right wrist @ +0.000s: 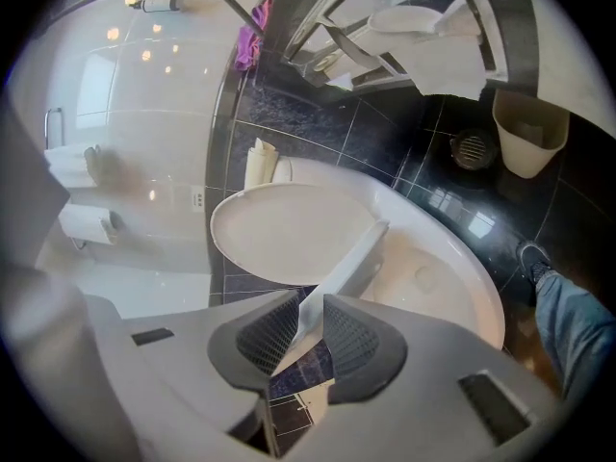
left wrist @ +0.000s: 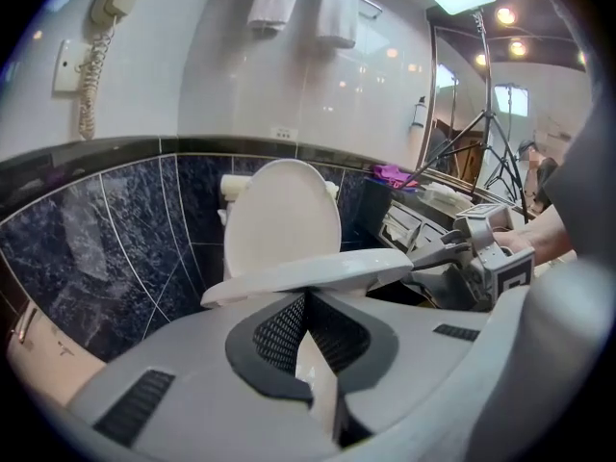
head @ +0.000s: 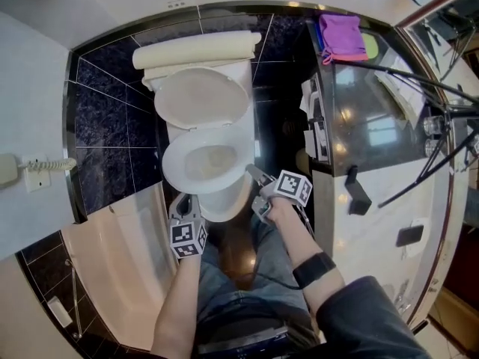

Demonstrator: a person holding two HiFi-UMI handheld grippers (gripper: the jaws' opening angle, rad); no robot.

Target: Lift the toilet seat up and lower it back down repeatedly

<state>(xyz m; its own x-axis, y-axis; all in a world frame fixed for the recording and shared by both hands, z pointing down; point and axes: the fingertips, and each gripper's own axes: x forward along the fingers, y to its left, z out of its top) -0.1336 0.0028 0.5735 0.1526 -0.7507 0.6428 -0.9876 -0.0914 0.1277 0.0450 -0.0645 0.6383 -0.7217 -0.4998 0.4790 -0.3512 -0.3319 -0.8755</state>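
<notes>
The white toilet seat (head: pixel 171 158) is tilted a little up off the bowl (right wrist: pixel 438 282), and the lid (head: pixel 200 97) stands back against the tank (head: pixel 196 49). My left gripper (head: pixel 185 199) is at the seat's front left. In the left gripper view the seat (left wrist: pixel 308 272) shows edge-on, and the left gripper (left wrist: pixel 306 301) is shut on its rim. My right gripper (head: pixel 253 172) is at the seat's right side. In the right gripper view the seat (right wrist: pixel 351 263) runs out from between the pads of the right gripper (right wrist: pixel 308 320), which is shut on it.
A bathtub (head: pixel 112 253) lies to the left and a vanity counter (head: pixel 374 133) to the right, with a purple cloth (head: pixel 343 36) on it. A tripod (head: pixel 419 81) leans over the counter. A bin (right wrist: pixel 529 133) stands on the dark tiled floor. A wall phone (head: pixel 11 169) hangs at the far left.
</notes>
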